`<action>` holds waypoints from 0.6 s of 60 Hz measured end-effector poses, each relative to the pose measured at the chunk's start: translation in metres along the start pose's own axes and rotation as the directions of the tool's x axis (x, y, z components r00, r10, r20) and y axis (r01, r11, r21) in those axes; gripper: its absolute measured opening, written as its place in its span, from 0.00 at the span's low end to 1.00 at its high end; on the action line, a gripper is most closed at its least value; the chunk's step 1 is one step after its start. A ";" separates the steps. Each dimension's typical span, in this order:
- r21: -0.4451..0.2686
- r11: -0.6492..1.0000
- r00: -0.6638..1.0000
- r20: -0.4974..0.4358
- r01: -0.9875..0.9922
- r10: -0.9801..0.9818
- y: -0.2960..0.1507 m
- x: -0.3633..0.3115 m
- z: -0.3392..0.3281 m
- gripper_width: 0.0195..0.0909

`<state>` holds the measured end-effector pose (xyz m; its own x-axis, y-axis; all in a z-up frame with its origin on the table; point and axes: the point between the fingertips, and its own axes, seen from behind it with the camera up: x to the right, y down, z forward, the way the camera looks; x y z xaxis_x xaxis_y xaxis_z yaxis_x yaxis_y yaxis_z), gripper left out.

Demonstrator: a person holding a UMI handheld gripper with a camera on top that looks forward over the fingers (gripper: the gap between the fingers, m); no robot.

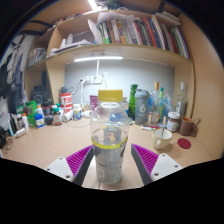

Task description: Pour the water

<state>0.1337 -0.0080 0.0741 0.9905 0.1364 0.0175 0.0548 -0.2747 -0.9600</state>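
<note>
Cluttered desk (40, 145) is seen beyond; bottle (109, 140) is gripped between gripper (110, 165) pads, so tilting toward a cup is called for next.

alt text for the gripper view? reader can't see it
A clear plastic bottle stands upright between the gripper's two purple-padded fingers, over a light wooden desk. Beyond it, assorted bottles and jars crowd the desk's back edge, with a shelf of books above.

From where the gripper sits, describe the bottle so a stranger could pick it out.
On the pale desk under the bookshelf, it stands nearest, between the gripper fingers. Unlike the clutter along the wall, the bottle is clear, with a yellow band.
</note>
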 end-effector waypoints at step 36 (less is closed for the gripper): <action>-0.008 1.000 0.996 0.091 0.013 -0.013 0.001 -0.020 0.066 0.33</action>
<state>0.1057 0.0522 0.0538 0.9742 0.2258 0.0042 0.0691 -0.2805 -0.9574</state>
